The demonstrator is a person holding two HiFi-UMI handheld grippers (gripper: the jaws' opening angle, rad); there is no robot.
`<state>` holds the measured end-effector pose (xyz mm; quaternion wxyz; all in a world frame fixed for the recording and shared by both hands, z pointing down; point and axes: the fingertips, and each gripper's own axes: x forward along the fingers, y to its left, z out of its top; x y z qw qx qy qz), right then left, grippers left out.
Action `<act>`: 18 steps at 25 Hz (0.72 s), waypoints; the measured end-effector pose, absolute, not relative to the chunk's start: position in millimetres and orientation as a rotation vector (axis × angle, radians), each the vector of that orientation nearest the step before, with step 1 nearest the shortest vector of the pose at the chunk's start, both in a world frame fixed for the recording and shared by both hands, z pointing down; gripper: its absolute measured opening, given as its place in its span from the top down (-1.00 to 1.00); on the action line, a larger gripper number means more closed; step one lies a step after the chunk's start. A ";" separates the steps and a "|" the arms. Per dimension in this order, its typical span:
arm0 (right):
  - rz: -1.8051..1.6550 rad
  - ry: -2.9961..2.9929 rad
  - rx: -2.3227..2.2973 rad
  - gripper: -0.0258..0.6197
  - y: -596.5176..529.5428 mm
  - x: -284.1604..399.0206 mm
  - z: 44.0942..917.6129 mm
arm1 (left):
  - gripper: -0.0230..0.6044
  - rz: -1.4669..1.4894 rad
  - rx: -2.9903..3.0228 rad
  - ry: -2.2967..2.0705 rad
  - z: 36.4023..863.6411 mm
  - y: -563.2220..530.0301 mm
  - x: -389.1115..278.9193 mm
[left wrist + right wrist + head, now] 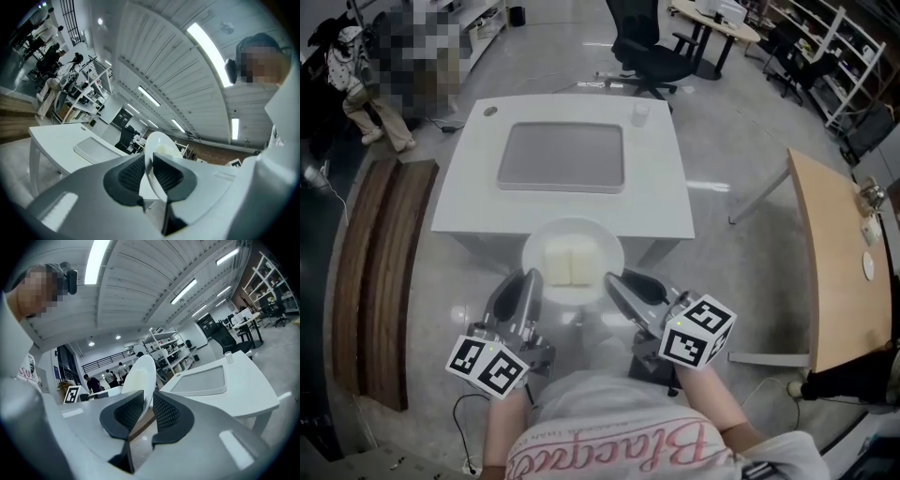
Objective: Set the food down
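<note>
Left gripper [528, 284] and right gripper [615, 285] jaws clamp opposite rims of level plate [573, 226], food [569, 263] seam pointing toward the table [661, 192].

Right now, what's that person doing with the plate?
A person holds up a white plate with pale square food on it. The left gripper and the right gripper each pinch its rim. The plate is in the air by the white table, which has a grey tray on it. It isn't set down yet.
</note>
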<state>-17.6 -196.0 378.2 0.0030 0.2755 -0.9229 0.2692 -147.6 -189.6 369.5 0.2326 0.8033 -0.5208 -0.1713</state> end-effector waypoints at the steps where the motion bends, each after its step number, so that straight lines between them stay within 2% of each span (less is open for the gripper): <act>1: 0.837 -2.898 0.859 0.73 -204.9 -19.8 376.2 | 0.76 -0.470 2.207 -1.437 368.1 -197.5 -149.7; 18: 0.803 -2.806 0.798 0.70 -361.8 -40.3 389.5 | 0.74 -0.378 2.169 -1.520 377.7 -350.4 -167.6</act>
